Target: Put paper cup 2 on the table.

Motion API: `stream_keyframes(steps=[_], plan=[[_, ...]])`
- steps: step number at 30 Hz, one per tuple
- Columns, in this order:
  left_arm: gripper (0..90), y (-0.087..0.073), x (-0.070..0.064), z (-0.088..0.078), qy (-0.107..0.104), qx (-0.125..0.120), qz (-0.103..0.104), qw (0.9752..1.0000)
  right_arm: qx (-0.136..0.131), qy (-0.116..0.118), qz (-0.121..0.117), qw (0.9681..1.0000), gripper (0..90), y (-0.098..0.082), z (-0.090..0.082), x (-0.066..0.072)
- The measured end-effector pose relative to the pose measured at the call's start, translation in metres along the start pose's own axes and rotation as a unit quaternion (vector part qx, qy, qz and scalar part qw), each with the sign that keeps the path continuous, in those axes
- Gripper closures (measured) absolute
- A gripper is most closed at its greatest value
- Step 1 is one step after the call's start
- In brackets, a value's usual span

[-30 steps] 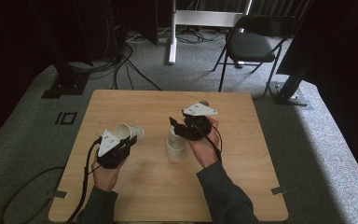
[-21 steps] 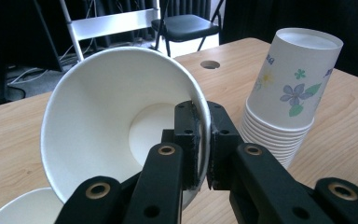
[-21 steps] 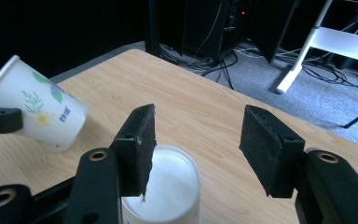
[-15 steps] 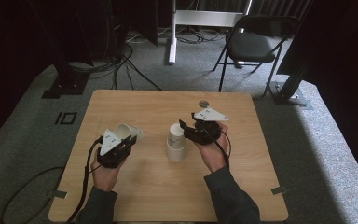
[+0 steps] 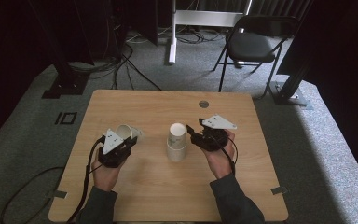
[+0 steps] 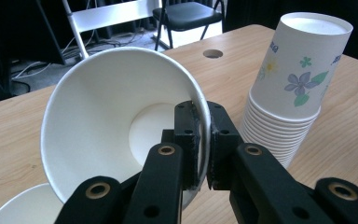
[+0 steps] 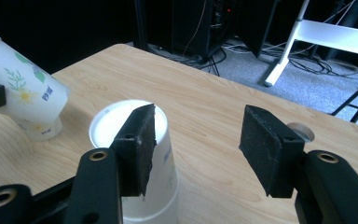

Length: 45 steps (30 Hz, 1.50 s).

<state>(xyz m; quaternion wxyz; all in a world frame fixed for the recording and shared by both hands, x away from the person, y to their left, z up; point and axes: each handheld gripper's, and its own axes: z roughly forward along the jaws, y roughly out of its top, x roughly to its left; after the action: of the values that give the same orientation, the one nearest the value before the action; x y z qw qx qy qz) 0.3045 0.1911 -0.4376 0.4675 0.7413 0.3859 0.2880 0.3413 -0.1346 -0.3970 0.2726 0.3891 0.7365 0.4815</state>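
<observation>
Here the wooden desk (image 5: 168,196) takes up the middle of the high view, with grey carpet around it and a black folding chair (image 5: 254,44) well beyond its far edge. A small round hole (image 5: 203,103) is cut into the desk near that far edge.

Near the desk's centre stands a stack of paper cups (image 5: 176,142), upside down, bases up, printed with flowers. In the left gripper view the stack (image 6: 293,88) rises to the right of the fingers, its many rims layered just above the wood.

To the left of the stack, the left gripper (image 5: 119,145) holds a single paper cup (image 5: 127,132) tipped on its side, apart from the stack. In the left gripper view its fingers (image 6: 189,135) are clenched on the rim of that cup (image 6: 112,121), 1 finger inside the wall and 1 outside, the white interior facing the camera. The rim of another white cup (image 6: 18,207) peeks in at the bottom left corner of that view.

The right gripper (image 5: 196,132) sits just right of the stack's top. In the right gripper view its fingers (image 7: 142,144) stand released, partly apart; the left finger crosses in front of the stack (image 7: 135,163), and bare desk shows in the gap between the 2
</observation>
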Motion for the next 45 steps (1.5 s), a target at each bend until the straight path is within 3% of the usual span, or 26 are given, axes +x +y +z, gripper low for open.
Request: stream_keyframes(steps=[18,30,45], plan=[[85.4,0.0,0.002,0.008,-0.007,0.029,0.006,0.9995,0.004,-0.01,0.019,0.9998,44.0,-0.02,-0.008,-0.01],[85.7,-0.001,0.0,0.016,0.0,0.058,0.029,0.9979,0.005,-0.018,0.029,0.9994,44.0,-0.028,-0.012,-0.017],[85.7,-0.003,0.0,0.023,0.006,0.083,0.037,0.9958,0.011,-0.019,0.033,0.9992,44.0,-0.035,-0.013,-0.02]])
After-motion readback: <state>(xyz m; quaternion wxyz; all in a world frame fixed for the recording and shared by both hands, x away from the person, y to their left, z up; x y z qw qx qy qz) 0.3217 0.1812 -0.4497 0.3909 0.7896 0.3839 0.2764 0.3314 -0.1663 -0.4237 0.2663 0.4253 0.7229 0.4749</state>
